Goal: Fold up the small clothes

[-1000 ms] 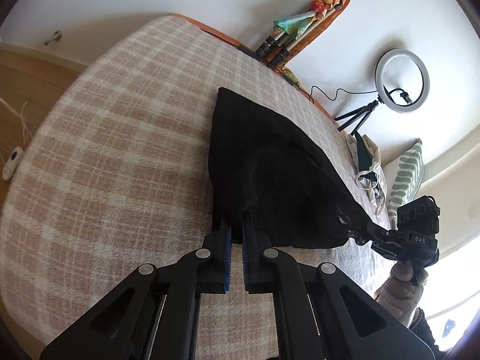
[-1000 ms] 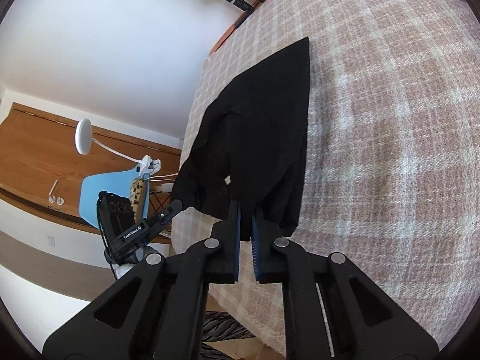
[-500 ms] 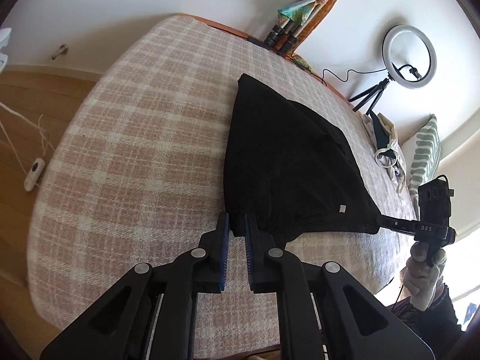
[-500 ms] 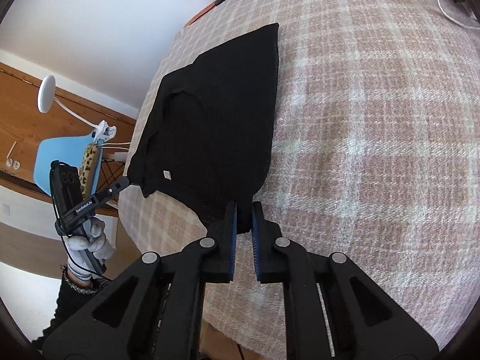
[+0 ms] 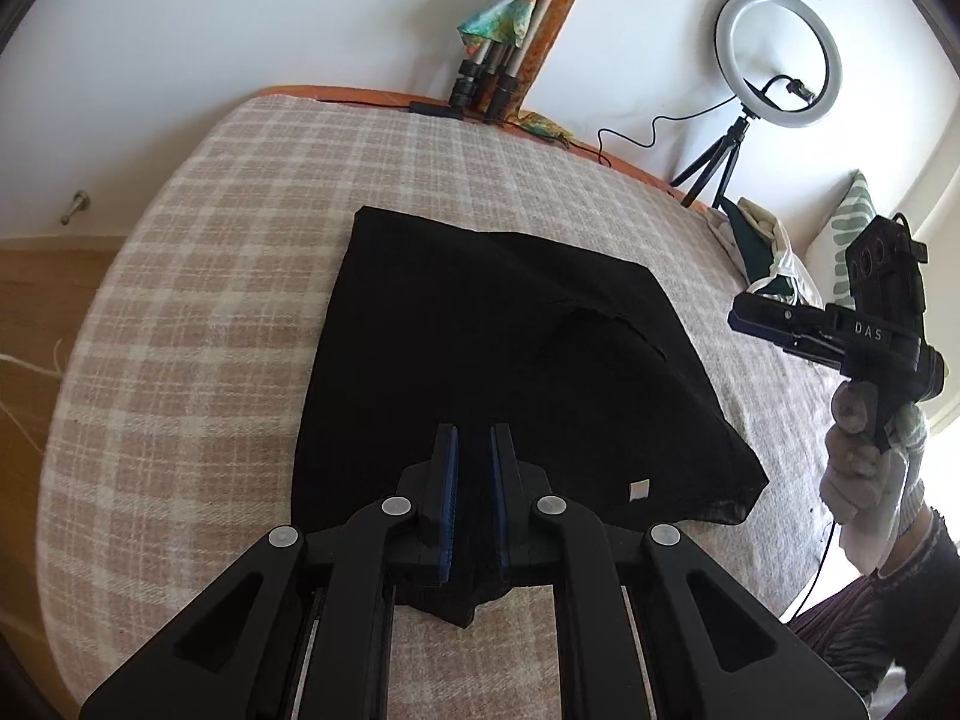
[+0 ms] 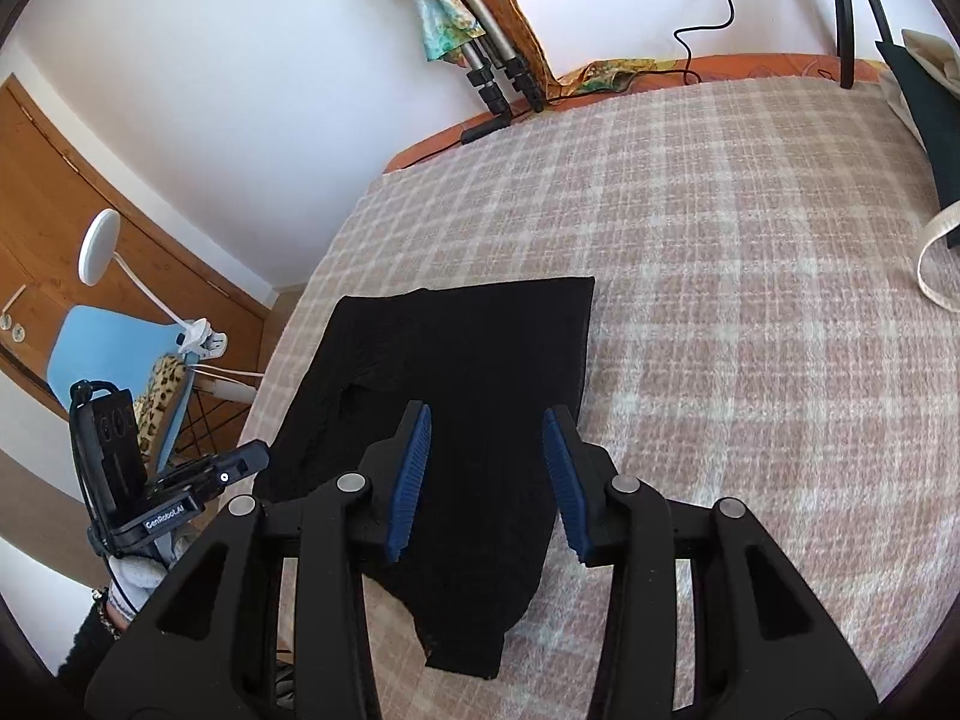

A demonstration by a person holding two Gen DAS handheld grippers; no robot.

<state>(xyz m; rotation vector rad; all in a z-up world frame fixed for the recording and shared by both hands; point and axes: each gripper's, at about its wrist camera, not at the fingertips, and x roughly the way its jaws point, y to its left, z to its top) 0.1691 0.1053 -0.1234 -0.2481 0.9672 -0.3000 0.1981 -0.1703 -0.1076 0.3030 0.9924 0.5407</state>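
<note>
A small black garment (image 5: 480,348) lies flat on the pink-and-cream checked bedspread (image 5: 198,312), with a small white tag near its right corner. My left gripper (image 5: 474,450) sits over its near edge with a narrow gap between the blue pads; black cloth shows between them. My right gripper (image 6: 486,426) is wide open just above the same garment (image 6: 468,360), holding nothing. In the left wrist view the right gripper (image 5: 744,319) hovers clear of the cloth at the right. In the right wrist view the left gripper (image 6: 258,453) is at the garment's left corner.
Tripods with a colourful scarf (image 5: 510,18) lean on the wall at the bed's far edge. A ring light (image 5: 777,60) stands at the back right, beside a tote bag (image 5: 774,252) and a green patterned pillow (image 5: 846,228). A blue chair (image 6: 114,354) stands left of the bed.
Both grippers lowered the stretched garment onto the bed. The right gripper opened wide and let go of its corner. The left gripper's pads have parted slightly.
</note>
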